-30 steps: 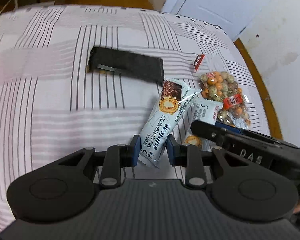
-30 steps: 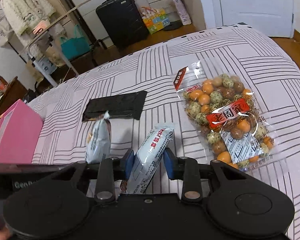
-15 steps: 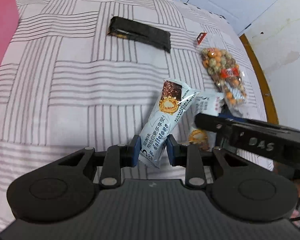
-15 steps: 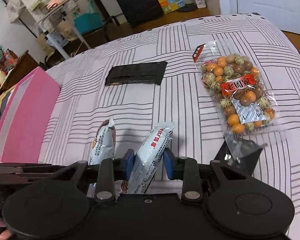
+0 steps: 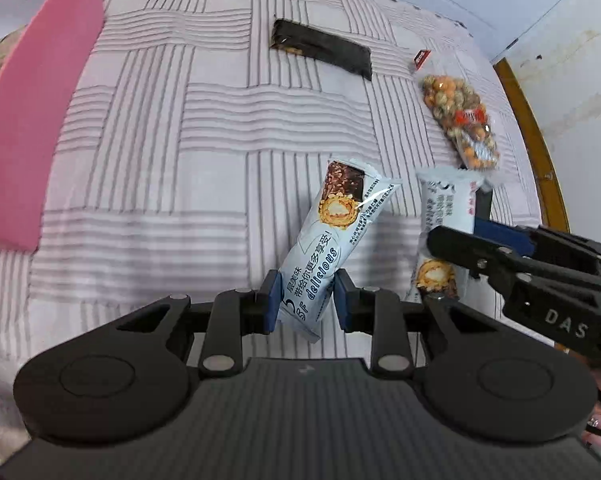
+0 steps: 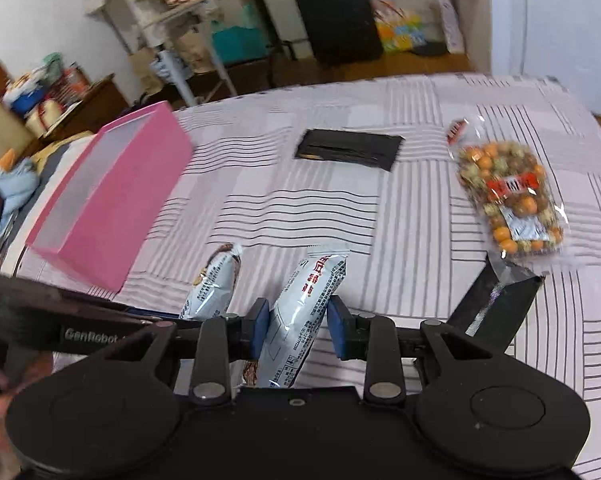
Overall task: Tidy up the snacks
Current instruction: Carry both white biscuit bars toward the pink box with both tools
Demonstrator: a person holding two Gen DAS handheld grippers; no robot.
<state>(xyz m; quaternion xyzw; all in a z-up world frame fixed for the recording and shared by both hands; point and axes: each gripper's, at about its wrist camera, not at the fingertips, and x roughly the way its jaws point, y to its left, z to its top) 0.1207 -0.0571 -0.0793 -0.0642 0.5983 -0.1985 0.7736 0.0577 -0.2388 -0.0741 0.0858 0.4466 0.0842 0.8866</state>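
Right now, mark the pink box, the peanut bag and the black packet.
pink box (image 6: 112, 216), right wrist view, long outer wall.
peanut bag (image 6: 508, 196), right wrist view, red label.
black packet (image 5: 322, 45), left wrist view, middle of wrapper.

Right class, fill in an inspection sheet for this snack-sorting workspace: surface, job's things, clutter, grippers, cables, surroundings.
Surface: striped bedspread, wrinkled.
Job's things: pink box at the far left; black packet and bag of coated nuts lying flat; two white snack bars, both held.
Clutter: black wrapper near the nuts.
Grippers: left gripper shut on left snack bar; right gripper shut on right snack bar.
Cables: nothing seen.
Surroundings: black suitcase, rack, door.
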